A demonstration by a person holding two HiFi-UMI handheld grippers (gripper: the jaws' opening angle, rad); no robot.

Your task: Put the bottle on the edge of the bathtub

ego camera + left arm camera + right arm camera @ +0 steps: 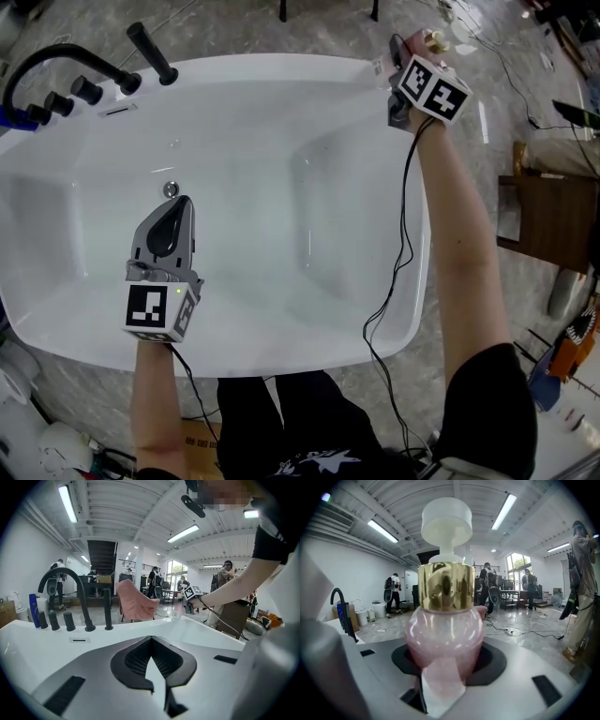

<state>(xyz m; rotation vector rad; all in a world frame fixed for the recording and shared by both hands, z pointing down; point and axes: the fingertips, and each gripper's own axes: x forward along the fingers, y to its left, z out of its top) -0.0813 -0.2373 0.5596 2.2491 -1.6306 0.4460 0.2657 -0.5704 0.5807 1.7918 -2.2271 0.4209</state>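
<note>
A round pink bottle [444, 630] with a gold collar and a white pump cap stands upright between the jaws of my right gripper [445, 670], which is shut on its body. In the head view this gripper [401, 73] is at the far right corner of the white bathtub's rim [412, 281], and the bottle [380, 67] shows as a small pink shape over the rim. Whether it touches the rim I cannot tell. My left gripper [185, 201] hangs over the inside of the tub, shut and holding nothing; its jaws meet at the tip [151, 641].
A black faucet [56, 66] with knobs and a lever handle [150, 52] stands on the tub's far left rim, with a blue bottle [33, 610] beside it. The drain [171, 188] lies just beyond the left gripper. A black cable [403, 244] runs along the right rim. A brown stool [553, 220] stands to the right.
</note>
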